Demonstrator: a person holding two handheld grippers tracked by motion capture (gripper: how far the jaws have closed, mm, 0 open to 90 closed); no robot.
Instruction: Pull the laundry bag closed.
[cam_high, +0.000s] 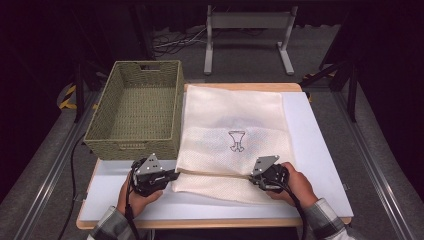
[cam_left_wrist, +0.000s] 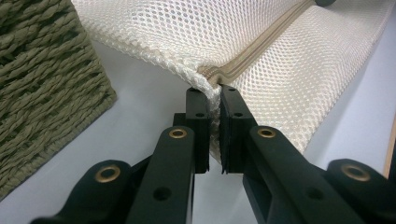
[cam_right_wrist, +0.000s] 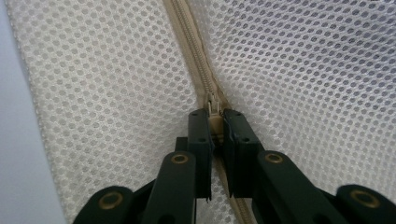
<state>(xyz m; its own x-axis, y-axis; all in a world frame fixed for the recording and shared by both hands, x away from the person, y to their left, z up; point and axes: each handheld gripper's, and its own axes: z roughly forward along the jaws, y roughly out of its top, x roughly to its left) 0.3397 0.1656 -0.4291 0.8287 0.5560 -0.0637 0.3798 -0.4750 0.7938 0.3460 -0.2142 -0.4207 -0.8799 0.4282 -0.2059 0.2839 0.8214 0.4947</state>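
Woven basket (cam_high: 135, 110): it stands at the left rear of the white table (cam_high: 320, 165), just beside the mesh bag's left edge. Its floor is bare; nothing lies in it.

Left gripper (cam_high: 172, 175): in the left gripper view its jaws are pinched nearly together on the corner of the mesh laundry bag (cam_left_wrist: 299, 60), right where the zipper (cam_left_wrist: 261, 49) ends. The hold is on the seamed edge, the firmest part available.

Mesh laundry bag (cam_high: 235, 135): it lies flat across the middle of the table, cream, open-weave, with a small printed mark on top. Judged soft, light and limp; it will sag and bunch if lifted from one point, and the mesh could snag. A faint shadow shows through the upper panel; whether anything is inside cannot be told. The zipper runs across the near part of the bag between the two grippers.

Right gripper (cam_high: 256, 176): in the right gripper view its jaws are closed to a narrow gap on the zipper pull (cam_right_wrist: 214, 119), with closed teeth ahead of it. The pull is small and smooth, so slipping is the likely fault; the corner hold opposite gives the needed tension.
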